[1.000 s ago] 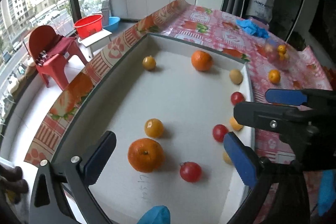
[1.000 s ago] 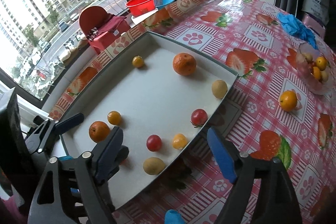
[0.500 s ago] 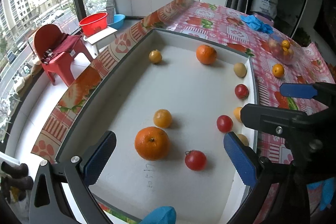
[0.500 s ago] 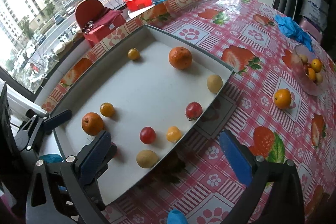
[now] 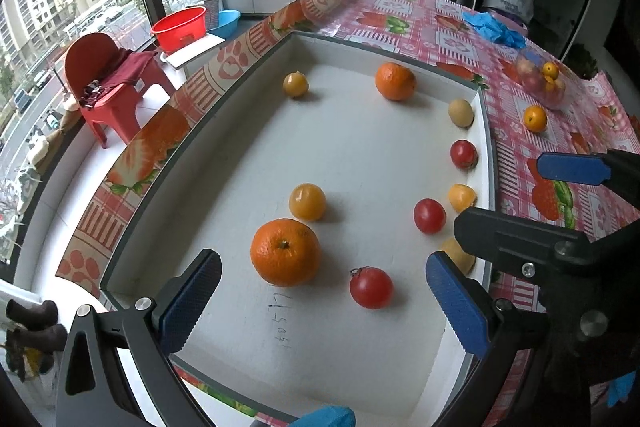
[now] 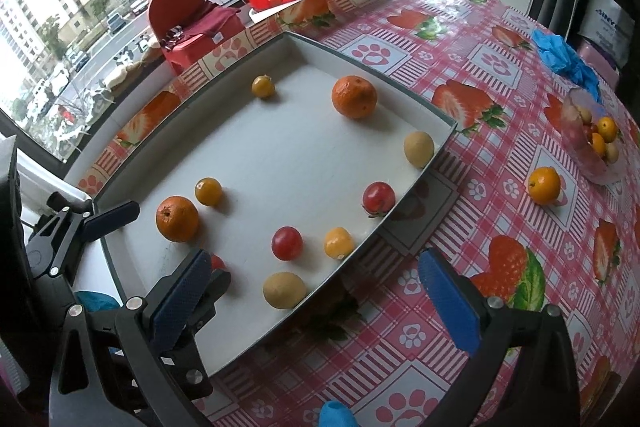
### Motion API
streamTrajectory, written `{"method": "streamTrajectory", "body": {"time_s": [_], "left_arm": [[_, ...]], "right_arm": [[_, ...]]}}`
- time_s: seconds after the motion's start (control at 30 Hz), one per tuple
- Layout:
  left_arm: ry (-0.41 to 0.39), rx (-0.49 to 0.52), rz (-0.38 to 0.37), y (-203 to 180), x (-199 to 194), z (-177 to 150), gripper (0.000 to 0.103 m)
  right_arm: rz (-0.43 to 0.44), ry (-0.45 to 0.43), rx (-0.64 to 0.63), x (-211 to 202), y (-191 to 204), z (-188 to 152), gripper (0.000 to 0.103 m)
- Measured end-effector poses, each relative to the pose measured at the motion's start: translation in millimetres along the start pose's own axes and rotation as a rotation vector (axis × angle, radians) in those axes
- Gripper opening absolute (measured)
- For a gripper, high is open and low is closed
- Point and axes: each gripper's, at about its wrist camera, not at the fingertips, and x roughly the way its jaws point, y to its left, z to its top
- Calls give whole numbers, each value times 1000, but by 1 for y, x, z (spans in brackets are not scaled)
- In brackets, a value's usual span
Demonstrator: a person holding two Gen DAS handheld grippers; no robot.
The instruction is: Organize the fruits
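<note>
Both tongs empty, jaws wide apart. Left tongs (image 5: 322, 297) hover over the near end of the tray (image 5: 208, 131), big orange (image 5: 285, 251) and a tomato (image 5: 371, 287) framed between the pads but untouched. Right tongs (image 6: 316, 295) sit over the tray's near-right rim; jaws have just been opening, nothing clamped, a tan fruit (image 6: 284, 289) lies below them.

Handling, my read:
- Oranges: firm, heaviest here, pebbled peel gives decent grip. Take across the widest part; they need nearly full jaw width.
- Tomatoes: light, smooth, thin-skinned. Will bruise or squirt out if squeezed hard. Close gently across the middle, keep clear of the stem.
- Small yellow-orange fruit: light, round, will roll on the flat tray floor. Come straight down and centre the pads.
- Tan fruit: look firm, dull skin, low risk. Two sit against the right wall, so one pad has little room there.

Count in the tray:
- oranges: 2, the second (image 5: 395, 81) at the far end
- tomatoes: 3
- small yellow-orange: 3
- tan: 2

Outside it, on the checked surface (image 6: 500, 75): one small orange fruit (image 6: 544, 185) loose, just beside a clear bowl (image 6: 576, 115) holding several more fruit; can't count those.
</note>
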Motion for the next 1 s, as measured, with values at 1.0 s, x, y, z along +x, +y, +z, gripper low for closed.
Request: {"method": "streamTrajectory", "body": {"time_s": [1.0], "left_arm": [[11, 4, 40, -3, -1, -1, 103]], "right_arm": [[0, -8, -28, -3, 9, -4, 103]]}}
